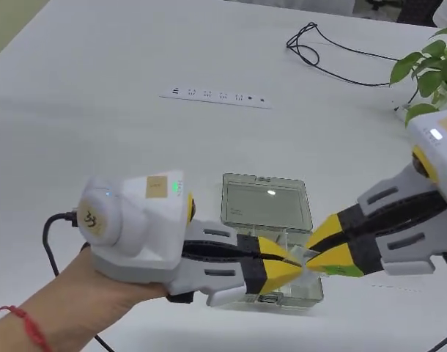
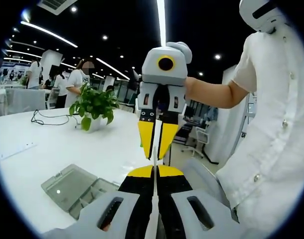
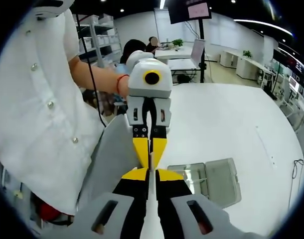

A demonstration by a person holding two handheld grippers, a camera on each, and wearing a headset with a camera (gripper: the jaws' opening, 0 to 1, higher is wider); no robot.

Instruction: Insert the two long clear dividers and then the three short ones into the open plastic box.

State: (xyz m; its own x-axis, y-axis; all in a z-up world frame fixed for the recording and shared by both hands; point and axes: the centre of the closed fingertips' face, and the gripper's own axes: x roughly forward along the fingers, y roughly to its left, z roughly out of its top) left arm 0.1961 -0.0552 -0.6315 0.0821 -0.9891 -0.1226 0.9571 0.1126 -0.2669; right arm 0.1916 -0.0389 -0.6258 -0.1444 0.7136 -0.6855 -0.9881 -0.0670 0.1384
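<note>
above the open box (image 1: 300,295), my left claw (image 1: 295,266) and right claw (image 1: 316,257) both pinch one clear divider (image 1: 304,254).

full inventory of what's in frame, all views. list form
table: 1, white, under everything
plastic box: 1, clear, lid open, mid-table beneath the gripper tips
divider: 1, clear, pinched between both grippers above the box
power strip: 1, white, far side of the table
cable: 1, black, looped, far right
plant: 1, green, right edge
bystanders: at least 2, background, left gripper view
left gripper: 1, white/black/yellow, shut
right gripper: 1, same colours, shut, tip to tip with the left
hand: 1, red bracelet, holding the left gripper
</note>
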